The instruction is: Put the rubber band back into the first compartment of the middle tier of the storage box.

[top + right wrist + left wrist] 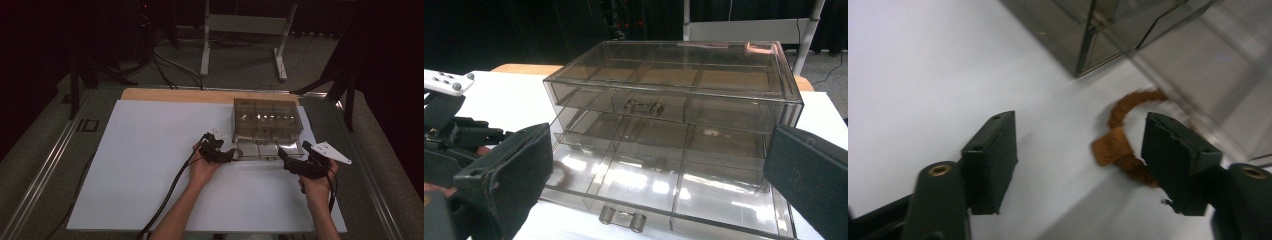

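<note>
Bracelet (1122, 145): brown braided band with a round tag, flat on the white sheet (150, 165), just beside the drawer box's corner.
Left gripper (1078, 160): jaws apart, straddling the bracelet, not pressing it.
Room: open sheet stretches left of it.
Drawer box (704, 90): smoky clear plastic; lower drawer (664, 195) pulled out, compartments look bare.
Right gripper (296, 161): jaws wide apart, facing the drawer.

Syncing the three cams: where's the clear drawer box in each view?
High view: drawer box right of centre, on the white sheet, lower drawer pulled out.
Left gripper view: its corner at top right, beyond a brown bracelet.
Right gripper view: centre, between the jaws.
Shared landmark: the white sheet.
</note>
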A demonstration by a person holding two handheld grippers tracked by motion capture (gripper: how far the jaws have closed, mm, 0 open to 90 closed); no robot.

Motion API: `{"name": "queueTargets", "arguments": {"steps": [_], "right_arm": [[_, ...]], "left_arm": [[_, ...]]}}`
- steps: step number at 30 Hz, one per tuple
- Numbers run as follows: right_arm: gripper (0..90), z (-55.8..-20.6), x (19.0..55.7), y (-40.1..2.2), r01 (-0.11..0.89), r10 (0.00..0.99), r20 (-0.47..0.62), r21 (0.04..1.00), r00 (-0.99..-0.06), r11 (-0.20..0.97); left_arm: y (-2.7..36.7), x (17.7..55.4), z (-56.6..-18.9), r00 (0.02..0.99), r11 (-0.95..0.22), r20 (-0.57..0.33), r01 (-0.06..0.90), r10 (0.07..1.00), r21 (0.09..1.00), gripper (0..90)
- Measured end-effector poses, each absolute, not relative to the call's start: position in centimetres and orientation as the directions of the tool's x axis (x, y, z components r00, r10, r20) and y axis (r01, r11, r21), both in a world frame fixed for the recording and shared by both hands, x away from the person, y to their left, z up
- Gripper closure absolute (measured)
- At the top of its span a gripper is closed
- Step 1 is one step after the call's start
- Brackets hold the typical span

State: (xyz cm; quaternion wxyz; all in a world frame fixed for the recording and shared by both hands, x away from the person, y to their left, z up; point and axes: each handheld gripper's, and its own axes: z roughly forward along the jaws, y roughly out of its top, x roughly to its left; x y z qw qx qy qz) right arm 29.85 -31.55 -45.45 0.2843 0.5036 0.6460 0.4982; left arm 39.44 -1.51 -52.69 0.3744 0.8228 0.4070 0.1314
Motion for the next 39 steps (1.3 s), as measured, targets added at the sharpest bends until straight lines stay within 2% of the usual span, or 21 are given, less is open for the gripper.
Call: {"name": "queueTargets", "arguments": {"steps": [3,12,18,39], "right_arm": [[0.0,-45.4,29.8,-31.6,0.367,0.934,0.134,0.930,-0.331,-0.004],[0.0,-45.4,29.8,-31.4,0.367,0.934,0.135,0.930,-0.332,-0.004],[0.0,-45.4,29.8,-31.4,0.366,0.933,0.136,0.931,-0.333,-0.005],[0.0,-45.3,29.8,-31.5,0.365,0.933,0.139,0.931,-0.332,-0.008]], "left_arm": [[-1.2,39.4,-52.5,0.642,-0.427,-0.046,0.560,0.765,0.710,37.3],[-0.3,39.6,-52.1,0.662,-0.462,-0.031,0.556,0.749,0.690,67.0],[0.0,39.8,-52.1,0.666,-0.453,-0.057,0.565,0.743,0.690,84.2],[0.3,39.9,-51.9,0.670,-0.437,-0.092,0.575,0.737,0.692,85.8]]}}
